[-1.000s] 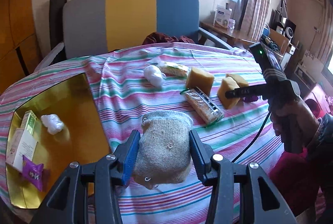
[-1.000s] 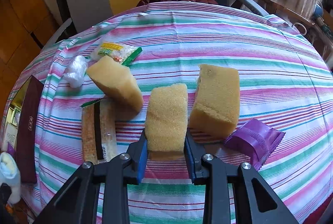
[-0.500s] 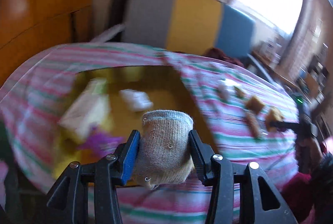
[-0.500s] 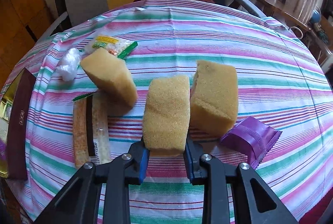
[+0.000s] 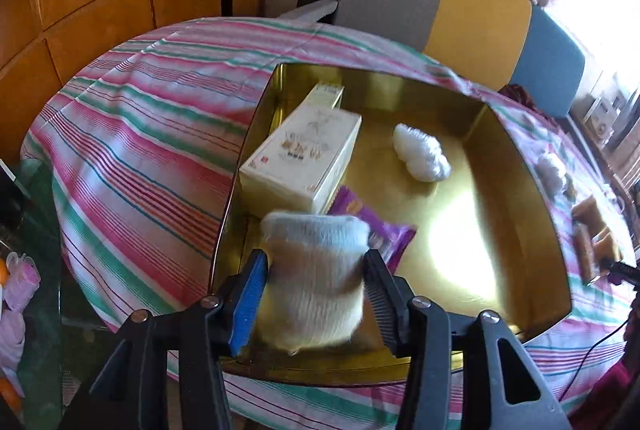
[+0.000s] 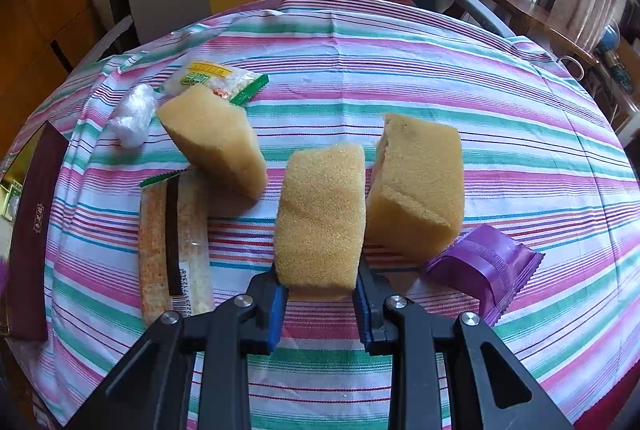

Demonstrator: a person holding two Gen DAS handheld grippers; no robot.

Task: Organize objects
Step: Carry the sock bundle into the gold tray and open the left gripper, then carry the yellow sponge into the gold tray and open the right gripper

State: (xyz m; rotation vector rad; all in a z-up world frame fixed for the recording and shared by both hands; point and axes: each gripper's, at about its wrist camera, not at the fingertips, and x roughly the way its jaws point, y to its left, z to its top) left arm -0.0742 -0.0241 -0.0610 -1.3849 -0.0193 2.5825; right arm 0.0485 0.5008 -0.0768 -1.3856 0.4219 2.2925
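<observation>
In the left wrist view a rolled beige sock [image 5: 316, 282] sits between the pads of my left gripper [image 5: 315, 258]. The jaws are opening, with the pads still against the sock's sides. It hangs over the near left part of the gold tray [image 5: 512, 190], just in front of a cream box [image 5: 304, 158] and a purple packet [image 5: 384, 234]. In the right wrist view my right gripper [image 6: 320, 282] is shut on the near end of a yellow sponge [image 6: 320, 214], just above the striped tablecloth [image 6: 400, 70].
A white wad [image 5: 420, 154] lies in the tray. Around the held sponge are two more sponges [image 6: 212, 142] [image 6: 420, 182], a long cracker pack [image 6: 172, 250], a purple packet [image 6: 484, 266], a green-edged snack bag [image 6: 212, 78] and a white wad [image 6: 134, 114]. A chair stands behind the table.
My left gripper has swung left from the middle of the table to over the gold tray, carrying the sock and rolling as it went. The right gripper has kept still on the sponge.
</observation>
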